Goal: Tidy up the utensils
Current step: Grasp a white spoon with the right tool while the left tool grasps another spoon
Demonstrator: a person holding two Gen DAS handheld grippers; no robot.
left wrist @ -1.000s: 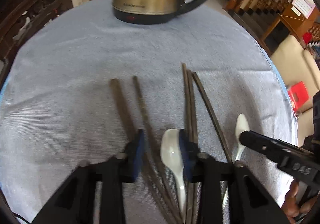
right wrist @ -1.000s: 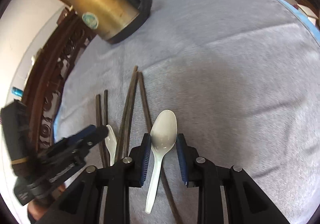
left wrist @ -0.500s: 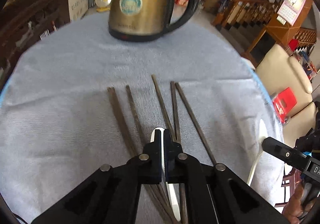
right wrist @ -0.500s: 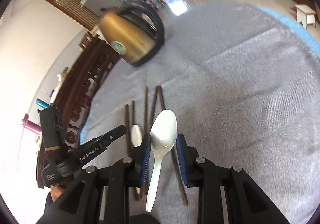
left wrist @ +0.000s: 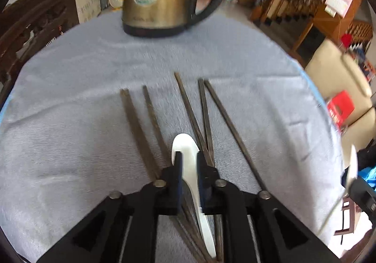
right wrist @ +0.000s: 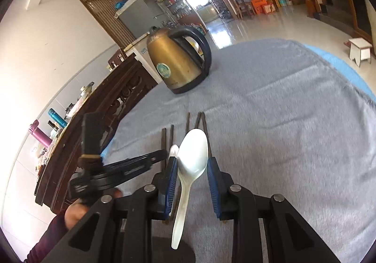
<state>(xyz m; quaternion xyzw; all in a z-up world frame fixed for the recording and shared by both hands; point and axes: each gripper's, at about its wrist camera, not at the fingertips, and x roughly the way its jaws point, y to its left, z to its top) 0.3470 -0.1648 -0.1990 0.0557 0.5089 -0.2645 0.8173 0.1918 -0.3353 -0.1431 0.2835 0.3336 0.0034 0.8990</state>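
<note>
Both grippers have risen since the earlier frames: each spoon that lay flat on the cloth now rides between the fingers, and the kettle [right wrist: 179,60] sits higher and farther off in the right wrist view.

Your left gripper [left wrist: 189,169] is clenched on the small white spoon [left wrist: 188,152]. Its bowl projects just ahead of the pads at lower centre of the frame, and its handle trails back beneath the fingers.

Your right gripper [right wrist: 191,169] grasps the large white spoon [right wrist: 191,157] at the neck, at lower centre of its frame. The jaws look only loosely closed; the right pad may not be touching. The handle hangs down and back over the grey cloth [right wrist: 282,122].

The dark chopsticks [left wrist: 204,117] lie fanned on the cloth at centre frame, below and ahead of both spoons.

Handling notes:
- The spoons look like glazed ceramic or hard plastic. Judge them light, rigid, slippery and liable to chip.
- Grip at the neck, where bowl meets handle. A hold on the curved bowl is likely to slide.
- Keep each spoon level while you carry it. The long handle can swing it in the pads.
- Set each spoon down gently. The cloth should cushion contact.
- The chopsticks are thin and stiff. Take them near mid-length.
</note>
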